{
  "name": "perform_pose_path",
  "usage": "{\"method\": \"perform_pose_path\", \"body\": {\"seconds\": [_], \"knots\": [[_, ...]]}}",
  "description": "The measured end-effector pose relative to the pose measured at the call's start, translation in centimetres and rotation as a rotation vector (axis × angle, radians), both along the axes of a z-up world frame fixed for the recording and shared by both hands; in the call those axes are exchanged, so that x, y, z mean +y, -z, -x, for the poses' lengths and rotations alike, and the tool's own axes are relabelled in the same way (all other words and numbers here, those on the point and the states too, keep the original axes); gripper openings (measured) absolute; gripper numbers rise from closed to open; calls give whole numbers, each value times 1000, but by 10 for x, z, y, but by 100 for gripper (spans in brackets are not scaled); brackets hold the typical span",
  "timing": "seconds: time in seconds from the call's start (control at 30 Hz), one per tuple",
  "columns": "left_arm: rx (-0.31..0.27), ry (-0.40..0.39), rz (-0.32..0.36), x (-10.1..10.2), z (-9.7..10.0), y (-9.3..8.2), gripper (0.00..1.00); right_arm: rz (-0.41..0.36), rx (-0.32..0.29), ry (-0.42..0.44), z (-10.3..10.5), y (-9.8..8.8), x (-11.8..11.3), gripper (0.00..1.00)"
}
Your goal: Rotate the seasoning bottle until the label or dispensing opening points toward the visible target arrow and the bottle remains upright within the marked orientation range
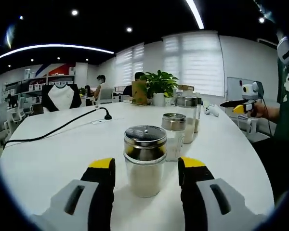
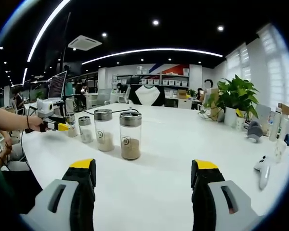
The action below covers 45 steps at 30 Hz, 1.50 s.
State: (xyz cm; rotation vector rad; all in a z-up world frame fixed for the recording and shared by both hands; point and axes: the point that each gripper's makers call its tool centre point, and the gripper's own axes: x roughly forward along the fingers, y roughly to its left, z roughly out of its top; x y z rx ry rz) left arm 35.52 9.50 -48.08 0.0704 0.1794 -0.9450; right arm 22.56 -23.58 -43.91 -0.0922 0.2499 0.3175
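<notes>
- Office room with blinds, ceiling lights and shelves lies behind a large white table [image 1: 53,154], which carries everything.
- Potted plant [image 1: 160,84] stands at the far side of the table; a black cable [image 1: 62,126] runs across the top on the side away from the plant's row of jars.
- Seasoning bottle [image 1: 145,161], the landmark, stands upright on the table nearest the left gripper, with a shiny metal lid and pale powder inside. Three more jars line up beyond it toward the plant: a short one [image 1: 173,134] just behind, then taller ones [image 1: 187,118].
- Left gripper [image 1: 146,169] is spread, one jaw on each side of the seasoning bottle; whether the pads touch the glass I cannot tell.
- Right gripper [image 2: 142,174] is spread wide over bare table and holds nothing, well apart from the row of jars [image 2: 130,134] seen from its side.
- I see no arrow or marked range, so the target heading cannot be judged.
- My advice for the step: close squarely on the bottle's middle, press lightly, and turn about its vertical axis without lifting or tipping, keeping clear of the short jar behind.
</notes>
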Motion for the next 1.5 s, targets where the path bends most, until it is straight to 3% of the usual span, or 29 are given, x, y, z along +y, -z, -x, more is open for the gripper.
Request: {"method": "perform_pose_path", "body": {"seconds": [0.07, 0.1, 0.17, 0.27, 0.37, 0.5, 0.63, 0.73, 0.8, 0.93, 1.17, 1.27, 1.5], "knots": [[1, -43, 20, 3, 1, -4, 57, -2, 2, 0, 0, 1, 0, 83], [8, -95, -9, 9, 1, -3, 58, -1, 3, 0, 0, 1, 0, 83], [-44, -147, -21, 12, -1, -9, 60, -2, 9, 2, 0, 3, 0, 83], [-51, -187, -19, 9, 4, -13, 61, -5, 11, -2, 0, 4, 1, 83], [-60, -263, -67, 11, 4, -11, 61, 1, 9, -4, 0, 4, 1, 83], [-63, -361, -33, 12, 6, -15, 60, -3, 9, 2, 0, 4, -1, 83], [-79, -430, -50, 12, 8, -17, 60, 1, 9, 4, 1, 4, -3, 83], [-77, -571, -23, 19, 5, -18, 58, -1, 14, 6, 1, 6, -4, 83], [-79, -560, -13, 13, 7, -17, 58, -4, 17, 2, 1, 7, -2, 83], [-64, -610, 5, 9, 4, -15, 58, -2, 12, -5, 1, 5, 1, 83], [-62, -748, -14, 10, -5, -11, 56, -6, 23, -4, 1, 9, 1, 83], [-41, -762, 15, 8, -9, -8, 54, -3, 22, -7, 1, 9, 1, 83], [-60, -796, 16, 11, -16, -10, 48, -3, 19, -7, -1, 7, 0, 83]]}}
